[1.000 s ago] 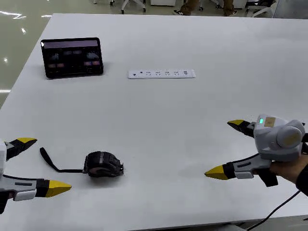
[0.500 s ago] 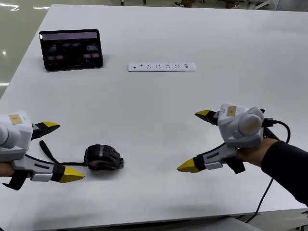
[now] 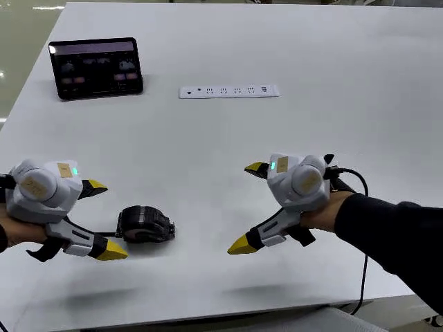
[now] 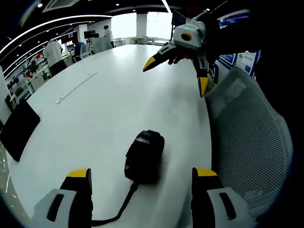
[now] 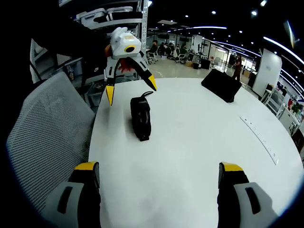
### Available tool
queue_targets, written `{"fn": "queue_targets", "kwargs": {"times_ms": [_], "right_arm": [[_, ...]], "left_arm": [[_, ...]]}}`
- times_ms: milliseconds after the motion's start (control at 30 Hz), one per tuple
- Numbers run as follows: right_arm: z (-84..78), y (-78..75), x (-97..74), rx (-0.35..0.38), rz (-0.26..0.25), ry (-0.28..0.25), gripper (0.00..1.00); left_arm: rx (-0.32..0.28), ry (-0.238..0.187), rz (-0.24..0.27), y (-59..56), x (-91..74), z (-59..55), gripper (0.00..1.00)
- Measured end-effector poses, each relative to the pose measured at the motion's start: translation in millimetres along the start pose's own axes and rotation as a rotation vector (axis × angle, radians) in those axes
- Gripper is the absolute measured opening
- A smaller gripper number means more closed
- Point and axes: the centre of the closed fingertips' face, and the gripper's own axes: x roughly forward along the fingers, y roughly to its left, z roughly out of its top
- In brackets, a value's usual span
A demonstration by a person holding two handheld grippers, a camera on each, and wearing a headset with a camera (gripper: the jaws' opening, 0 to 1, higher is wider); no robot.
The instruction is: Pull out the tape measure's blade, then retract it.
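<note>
- The tape [image 3: 144, 224] lies on its side on the white desk [image 3: 208, 152], near the front edge and toward the front-left corner. Nothing touches it.
- Its black strap [image 4: 121, 206] trails from the case back toward the left gripper; in the head view it runs toward the desk's left edge.
- The left gripper [image 3: 105, 218] is held in a hand near the front-left corner, just left of the tape and pointing at it. Its jaws are spread wide and hold nothing.
- In the left gripper view the tape sits just ahead of the yellow tips, in line with the gap between them and clear of both.
- The right gripper [image 3: 246, 206] is held in the other hand, near the front edge and well right of the tape, pointing left toward it. Its jaws are also wide apart and hold nothing.
- In the right gripper view the tape lies well ahead on the desk, with the left gripper beyond it.
- A black cable [image 3: 363, 270] runs from the right gripper down past the front edge.
- A dark tablet [image 3: 95, 67] stands propped near the far-left corner.
- A white power strip [image 3: 228, 91] lies flat toward the far edge, right of the tablet and well apart from the tape.
- A grey mesh chair [image 5: 47, 137] stands beside the desk's front edge.
</note>
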Motion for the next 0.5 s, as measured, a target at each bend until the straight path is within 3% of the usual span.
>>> {"fn": "queue_targets", "kwargs": {"times_ms": [233,333,500], "right_arm": [[16.4,-1.1,21.5,-0.023,0.023,-0.029,0.99],[17.1,-2.3,31.9,-0.035,0.035,-0.018,0.99],[21.1,0.3,44.4,-0.054,0.063,-0.02,0.95]], "left_arm": [[0.035,0.036,-0.046,-5.1,15.3,4.9,0.82],[0.092,0.046,-0.09,-10.5,21.3,8.1,0.74],[0.144,0.07,-0.111,-11.9,29.3,10.1,0.54]]}}
